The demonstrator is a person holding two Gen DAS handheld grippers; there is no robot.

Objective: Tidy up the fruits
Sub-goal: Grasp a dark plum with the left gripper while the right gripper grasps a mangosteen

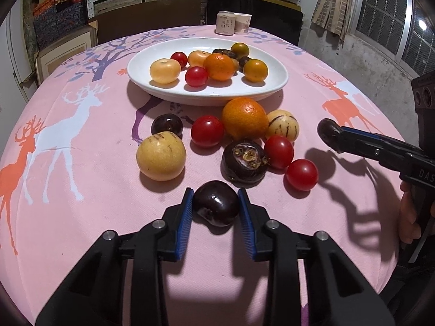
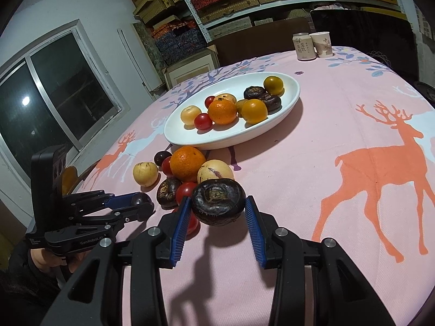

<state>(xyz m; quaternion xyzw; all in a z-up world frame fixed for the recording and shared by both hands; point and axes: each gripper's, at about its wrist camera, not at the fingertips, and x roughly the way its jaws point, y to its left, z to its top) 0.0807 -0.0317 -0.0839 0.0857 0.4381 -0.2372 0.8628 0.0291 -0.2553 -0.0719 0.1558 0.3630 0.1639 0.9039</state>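
In the left wrist view my left gripper [image 1: 215, 193] is shut on a smooth dark plum [image 1: 217, 206], low over the pink tablecloth. My right gripper [image 2: 218, 199] is shut on a wrinkled dark fruit [image 2: 217, 203] and holds it above the cloth; it shows in the left wrist view as the right gripper [image 1: 330, 133]. Loose fruit lies between them: a big orange [image 1: 244, 118], two yellow fruits [image 1: 161, 156], three red tomatoes [image 1: 207, 131] and two other dark fruits [image 1: 244, 163]. Beyond stands a white oval plate [image 1: 152, 81] holding several fruits.
A drink can [image 1: 225, 22] and a paper cup [image 1: 242, 23] stand at the table's far edge, with a dark chair behind them. A person's hand [image 1: 407, 217] holds the right gripper's handle. Shelves of boxes line the back wall.
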